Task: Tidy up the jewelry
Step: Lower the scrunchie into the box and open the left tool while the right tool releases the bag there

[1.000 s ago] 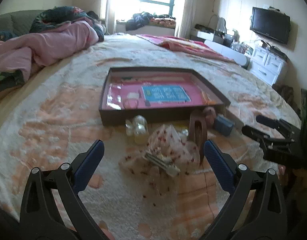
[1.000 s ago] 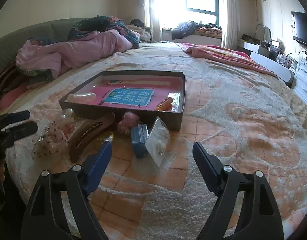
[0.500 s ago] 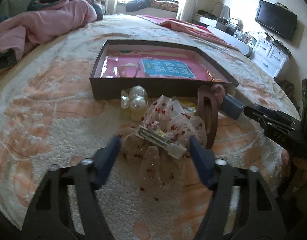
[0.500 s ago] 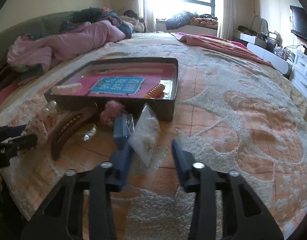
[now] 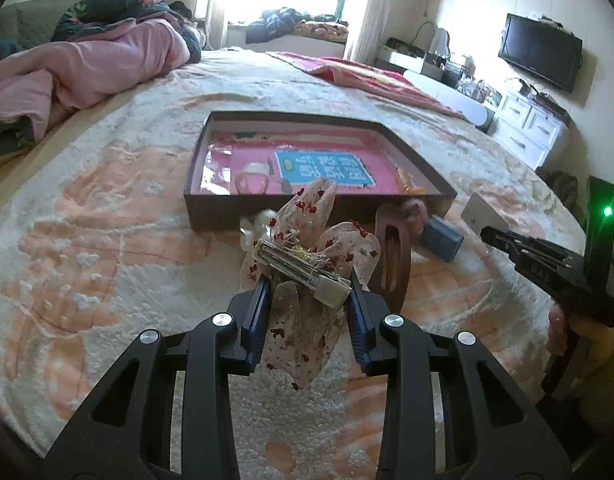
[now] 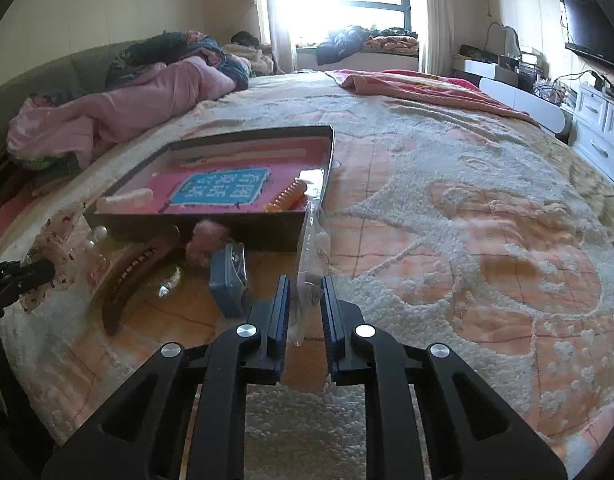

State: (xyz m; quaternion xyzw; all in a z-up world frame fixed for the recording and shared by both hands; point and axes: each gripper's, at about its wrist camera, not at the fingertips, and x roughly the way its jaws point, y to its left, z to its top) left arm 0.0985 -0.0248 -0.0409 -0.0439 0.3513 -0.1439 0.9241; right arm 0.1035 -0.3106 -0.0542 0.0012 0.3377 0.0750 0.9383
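My left gripper [image 5: 307, 280] is shut on a sheer bow hair clip with red specks [image 5: 307, 256] and holds it above the bedspread. My right gripper [image 6: 303, 292] is shut on a small clear plastic bag [image 6: 313, 248] and holds it upright. A dark shallow box with a pink lining [image 5: 211, 208] [image 6: 323, 184] lies just beyond, holding a blue card [image 5: 327, 168], an orange comb [image 6: 287, 198] and a pale clip [image 6: 125, 202]. In front of it lie a brown claw clip [image 5: 393, 256] [image 6: 135, 268], a blue case [image 6: 227, 280], a pink pompom [image 6: 205, 240] and pearl beads [image 6: 95, 238].
All lies on a bed with a cream and orange fleece blanket [image 6: 467, 220]. A pink duvet [image 5: 87, 64] is heaped at the far left. A red blanket [image 6: 419, 88] lies at the far right. White drawers and a TV [image 5: 541, 56] stand by the right wall.
Both grippers closed from wide open. The left one took hold of the bow hair clip and lifted it. The right one moved in and closed on the clear bag.
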